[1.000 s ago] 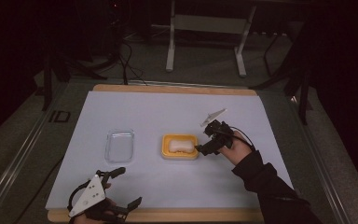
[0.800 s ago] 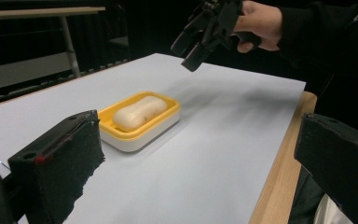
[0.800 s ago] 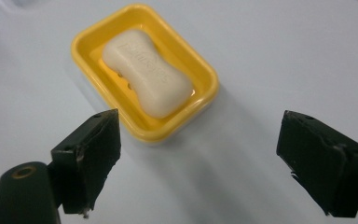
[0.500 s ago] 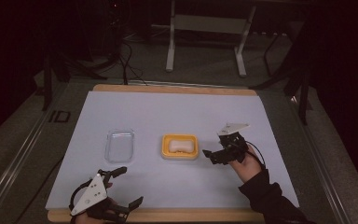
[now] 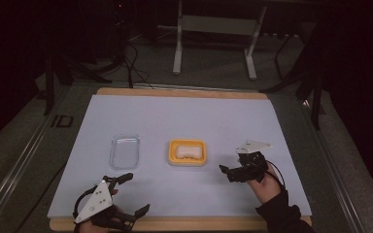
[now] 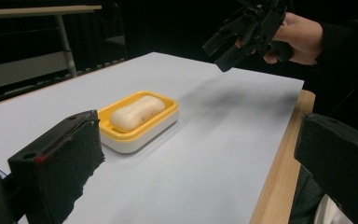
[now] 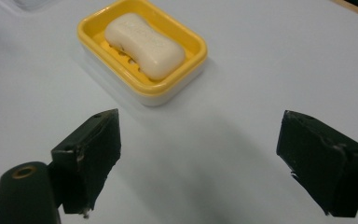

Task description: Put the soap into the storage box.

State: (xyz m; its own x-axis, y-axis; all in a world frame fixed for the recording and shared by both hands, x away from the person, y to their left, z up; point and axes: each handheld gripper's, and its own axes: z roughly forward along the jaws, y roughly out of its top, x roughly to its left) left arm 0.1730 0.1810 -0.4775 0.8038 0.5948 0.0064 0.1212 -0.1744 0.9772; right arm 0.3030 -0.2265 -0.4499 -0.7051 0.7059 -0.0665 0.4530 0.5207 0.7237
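Right gripper (image 5: 229,171) drawn back from soap dish (image 5: 188,152), both grippers' jaws spread, soap (image 5: 188,151) inside

Right gripper (image 7: 198,163) hangs over the white table (image 7: 270,60), jaws spread wide with nothing between them but bare surface. Ahead of them sits the yellow dish (image 7: 186,74), well apart from both jaws and nearer the left-hand one. The soap (image 7: 144,44) lies flat in it, pale and waisted, slots of the dish floor showing beside it.
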